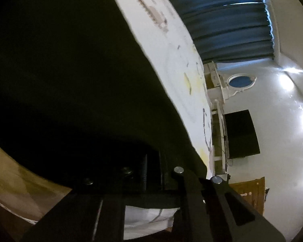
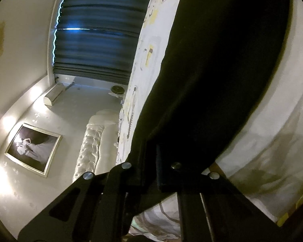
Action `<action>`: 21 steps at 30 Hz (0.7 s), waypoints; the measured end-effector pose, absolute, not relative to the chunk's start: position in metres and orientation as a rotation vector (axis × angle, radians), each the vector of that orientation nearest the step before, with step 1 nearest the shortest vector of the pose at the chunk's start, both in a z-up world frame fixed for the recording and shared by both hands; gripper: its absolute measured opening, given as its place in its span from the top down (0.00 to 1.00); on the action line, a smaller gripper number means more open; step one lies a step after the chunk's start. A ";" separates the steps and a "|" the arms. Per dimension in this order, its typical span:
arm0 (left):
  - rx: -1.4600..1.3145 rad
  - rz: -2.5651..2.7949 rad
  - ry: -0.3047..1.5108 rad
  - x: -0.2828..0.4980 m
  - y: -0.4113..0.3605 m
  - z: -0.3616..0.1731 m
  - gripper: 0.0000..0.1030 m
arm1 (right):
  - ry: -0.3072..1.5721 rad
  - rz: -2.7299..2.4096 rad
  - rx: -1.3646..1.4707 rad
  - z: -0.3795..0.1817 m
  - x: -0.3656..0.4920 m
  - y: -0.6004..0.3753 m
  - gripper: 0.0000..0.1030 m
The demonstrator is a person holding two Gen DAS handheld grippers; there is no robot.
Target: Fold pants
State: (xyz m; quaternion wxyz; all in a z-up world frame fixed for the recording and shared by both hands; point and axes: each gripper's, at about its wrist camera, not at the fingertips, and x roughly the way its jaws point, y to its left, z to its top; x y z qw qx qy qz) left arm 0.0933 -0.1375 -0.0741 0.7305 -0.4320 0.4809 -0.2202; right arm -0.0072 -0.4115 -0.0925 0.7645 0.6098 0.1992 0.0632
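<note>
The left gripper (image 1: 151,173) and the right gripper (image 2: 151,173) each pinch an edge of the dark pants (image 1: 70,70) in jaws pressed together — lifting the cloth up over the white bed sheet (image 1: 163,46), probably to fold it.

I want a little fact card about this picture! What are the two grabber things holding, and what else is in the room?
garment: dark, almost black fabric pants, filling much of both views
left gripper: fingers closed on the pants' edge
right gripper: fingers closed on the pants too
underneath: white bed sheet with grey and yellow doodle prints
window: pleated dark blue curtain
wall items: silver-framed black-and-white picture, black flat screen
bed end: cream tufted headboard
</note>
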 end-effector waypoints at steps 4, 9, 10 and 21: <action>-0.929 -0.488 1.053 0.086 -0.136 -0.070 0.93 | 0.417 0.142 1.317 -0.087 -0.016 -0.409 0.93; -0.876 -0.505 1.016 0.074 -0.141 -0.058 0.93 | 0.413 0.146 1.293 -0.080 -0.032 -0.406 0.93; -0.872 -0.505 1.017 0.070 -0.142 -0.059 0.93 | 0.414 0.143 1.293 -0.080 -0.036 -0.406 0.94; -0.832 -0.501 1.044 0.068 -0.143 -0.075 0.93 | 0.340 0.033 1.300 -0.077 -0.073 -0.432 0.94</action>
